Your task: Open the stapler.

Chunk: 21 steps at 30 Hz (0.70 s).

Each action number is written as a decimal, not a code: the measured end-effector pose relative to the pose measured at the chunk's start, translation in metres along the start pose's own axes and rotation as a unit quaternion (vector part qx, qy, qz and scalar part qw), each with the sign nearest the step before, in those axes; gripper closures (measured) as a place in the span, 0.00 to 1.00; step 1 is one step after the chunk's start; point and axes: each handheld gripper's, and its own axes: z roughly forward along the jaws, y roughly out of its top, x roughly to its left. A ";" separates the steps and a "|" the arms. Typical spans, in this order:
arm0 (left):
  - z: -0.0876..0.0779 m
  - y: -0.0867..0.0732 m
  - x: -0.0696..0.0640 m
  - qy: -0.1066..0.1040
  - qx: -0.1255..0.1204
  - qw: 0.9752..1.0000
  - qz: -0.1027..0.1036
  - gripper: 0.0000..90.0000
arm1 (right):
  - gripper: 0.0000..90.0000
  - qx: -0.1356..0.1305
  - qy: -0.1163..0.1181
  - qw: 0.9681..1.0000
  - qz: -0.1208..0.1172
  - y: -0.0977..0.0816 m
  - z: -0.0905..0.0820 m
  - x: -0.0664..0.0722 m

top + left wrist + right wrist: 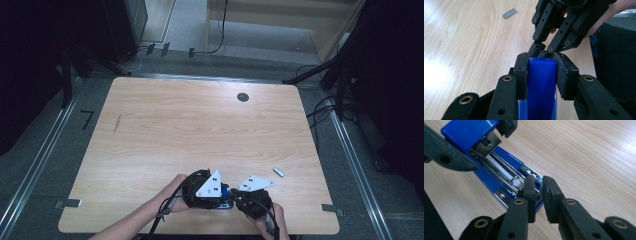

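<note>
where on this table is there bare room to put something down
Most of the wooden table is bare: the whole stretch from the dark round hole near the far edge down to the grippers, and the left half. It is crowded at the near edge, where the left gripper and right gripper work the blue stapler, with the small metal block beside them.

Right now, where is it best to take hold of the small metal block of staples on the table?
Probably grip the staple block across its narrow width, coming straight down from above. It lies flat and alone on the table, with bare wood along both long sides for the tool's jaws.
</note>
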 end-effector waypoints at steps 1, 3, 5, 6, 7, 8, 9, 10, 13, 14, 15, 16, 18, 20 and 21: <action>0.000 0.000 0.000 0.001 -0.001 1.000 0.000 0.74 | 0.95 0.001 0.000 1.000 -0.002 0.000 0.000 0.001; -0.001 0.000 0.000 0.001 0.000 1.000 0.000 0.74 | 0.95 0.002 0.000 1.000 0.000 0.000 0.000 0.001; -0.003 -0.001 0.001 0.001 -0.002 1.000 -0.001 0.74 | 0.95 0.000 0.004 1.000 0.002 0.000 0.000 0.000; -0.004 -0.001 0.001 0.001 -0.002 1.000 -0.002 0.74 | 0.95 -0.001 0.006 1.000 0.006 0.000 0.000 -0.001; -0.005 -0.001 0.002 0.001 -0.003 1.000 -0.002 0.74 | 0.95 0.000 0.008 1.000 0.005 0.000 0.001 -0.002; -0.006 -0.001 0.002 0.001 -0.002 1.000 -0.003 0.74 | 0.95 0.001 0.008 1.000 0.004 0.000 0.001 -0.002; -0.007 -0.002 0.002 0.001 -0.002 1.000 -0.003 0.74 | 0.95 0.002 0.010 1.000 0.004 0.001 0.001 -0.002; -0.007 -0.002 0.003 0.000 -0.004 1.000 -0.003 0.74 | 0.95 0.003 0.011 1.000 0.005 0.001 0.001 -0.003; -0.011 -0.002 0.004 0.003 -0.003 1.000 -0.008 0.74 | 0.95 0.009 0.018 1.000 0.010 0.003 0.002 -0.005; -0.012 -0.003 0.004 0.003 -0.003 1.000 -0.008 0.74 | 0.95 0.012 0.019 1.000 0.010 0.003 0.002 -0.005; -0.014 -0.003 0.004 0.004 -0.003 1.000 -0.010 0.74 | 0.95 0.018 0.018 1.000 0.007 0.005 0.002 -0.005; -0.015 -0.003 0.004 0.003 -0.004 1.000 -0.011 0.74 | 0.95 0.018 0.018 1.000 0.007 0.005 0.002 -0.005; -0.017 -0.003 0.004 0.005 -0.003 1.000 -0.010 0.74 | 0.95 0.027 0.013 1.000 -0.005 0.008 0.002 -0.004; -0.020 -0.004 0.005 0.005 0.000 1.000 -0.009 0.74 | 0.95 0.036 0.009 0.999 -0.015 0.010 0.002 -0.002; -0.021 -0.004 0.005 0.005 0.000 1.000 -0.011 0.74 | 0.95 0.040 0.005 0.999 -0.020 0.011 0.002 -0.001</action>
